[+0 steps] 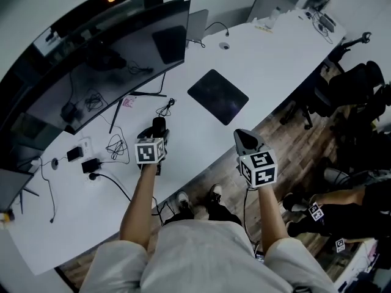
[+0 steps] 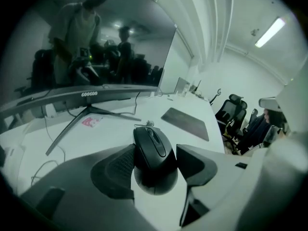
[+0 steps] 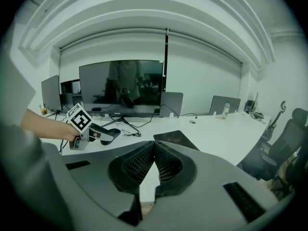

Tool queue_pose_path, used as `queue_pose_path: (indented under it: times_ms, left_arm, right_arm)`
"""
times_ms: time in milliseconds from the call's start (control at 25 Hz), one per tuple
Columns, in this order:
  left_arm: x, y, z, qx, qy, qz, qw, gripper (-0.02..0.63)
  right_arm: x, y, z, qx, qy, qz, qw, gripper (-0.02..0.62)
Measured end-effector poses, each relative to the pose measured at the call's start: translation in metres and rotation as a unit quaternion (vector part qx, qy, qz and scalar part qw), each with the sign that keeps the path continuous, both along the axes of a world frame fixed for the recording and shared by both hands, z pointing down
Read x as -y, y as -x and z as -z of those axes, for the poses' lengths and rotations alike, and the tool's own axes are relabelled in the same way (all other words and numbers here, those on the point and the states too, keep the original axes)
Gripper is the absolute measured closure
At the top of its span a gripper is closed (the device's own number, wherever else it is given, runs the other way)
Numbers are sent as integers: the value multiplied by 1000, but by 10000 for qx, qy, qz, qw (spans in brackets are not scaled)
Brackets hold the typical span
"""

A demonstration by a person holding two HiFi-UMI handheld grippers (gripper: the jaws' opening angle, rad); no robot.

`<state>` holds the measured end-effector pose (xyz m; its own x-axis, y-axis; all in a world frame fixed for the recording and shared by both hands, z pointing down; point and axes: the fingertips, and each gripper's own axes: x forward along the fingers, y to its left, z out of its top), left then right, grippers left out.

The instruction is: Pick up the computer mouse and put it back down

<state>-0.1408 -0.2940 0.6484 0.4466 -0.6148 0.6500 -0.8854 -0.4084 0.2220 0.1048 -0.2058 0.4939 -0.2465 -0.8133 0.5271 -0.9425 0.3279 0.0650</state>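
Note:
A black computer mouse (image 2: 153, 150) sits between the jaws of my left gripper (image 2: 154, 163), which is shut on its sides. It hangs a little above the white table (image 1: 275, 60), with its shadow beneath it. In the head view the mouse (image 1: 158, 127) shows just ahead of the left gripper (image 1: 156, 133), and its thin cable (image 1: 165, 108) trails toward the monitor. My right gripper (image 1: 245, 140) hovers at the table's near edge with its ribbed pads (image 3: 144, 163) touching and nothing between them. From the right gripper view the left gripper (image 3: 93, 132) is at the left.
A dark mouse pad (image 1: 217, 96) lies beyond and to the right of both grippers. A wide curved monitor (image 1: 104, 60) on a stand fills the far left. Several cables and adapters (image 1: 91, 159) lie left of the left gripper. Office chairs (image 1: 357, 87) stand at the right; a laptop (image 1: 274, 7) rests at the far end.

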Motion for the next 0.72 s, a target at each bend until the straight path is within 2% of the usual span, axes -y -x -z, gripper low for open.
queue_pose_path:
  times_ms: [240, 400, 720]
  left_arm:
    - [31, -29, 71, -315, -748, -431, 9958, 330]
    - [52, -60, 109, -448, -1126, -607, 9908, 330]
    - [112, -160, 141, -619, -1362, -979, 9839, 330]
  right_arm:
    - [4, -12, 22, -28, -294, -216, 9993, 580]
    - [13, -34, 28, 3, -392, -323, 9987, 580]
    - [63, -106, 36, 143, -482, -444, 9977, 580]
